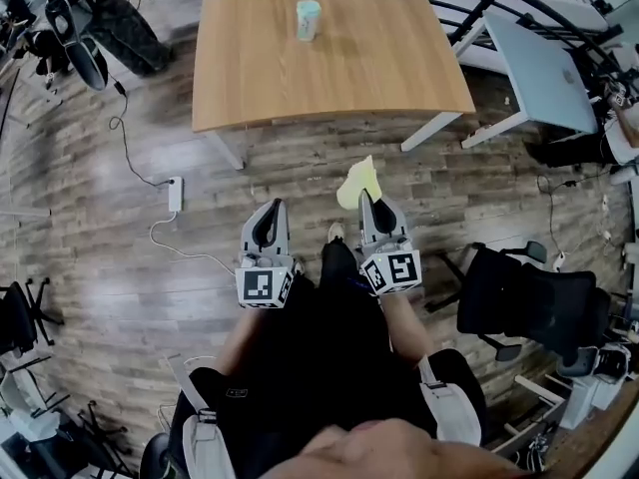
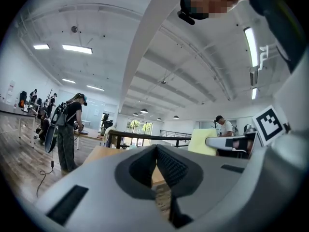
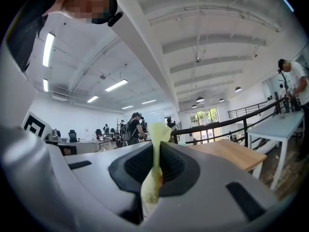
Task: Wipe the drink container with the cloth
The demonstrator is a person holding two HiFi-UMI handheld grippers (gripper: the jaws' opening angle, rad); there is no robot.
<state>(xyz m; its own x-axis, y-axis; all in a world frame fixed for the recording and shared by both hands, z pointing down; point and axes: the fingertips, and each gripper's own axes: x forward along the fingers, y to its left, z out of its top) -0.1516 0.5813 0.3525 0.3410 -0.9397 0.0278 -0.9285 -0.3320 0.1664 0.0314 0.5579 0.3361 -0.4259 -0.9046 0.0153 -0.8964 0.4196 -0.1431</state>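
Observation:
The drink container [image 1: 309, 19], a pale cup with a teal lid, stands upright near the far edge of the wooden table [image 1: 329, 63]. A pale yellow cloth [image 1: 357, 182] sticks up from my right gripper [image 1: 365, 200], which is shut on it; in the right gripper view the cloth [image 3: 155, 163] is pinched between the jaws. My left gripper [image 1: 268, 208] is shut with nothing in it, its pads meeting [image 2: 155, 164]. Both grippers hang over the wooden floor, well short of the table.
A white desk [image 1: 544, 68] stands right of the table. A black office chair [image 1: 524, 297] is at my right. A power strip [image 1: 175, 194] with cables lies on the floor at the left. Other people work in the background.

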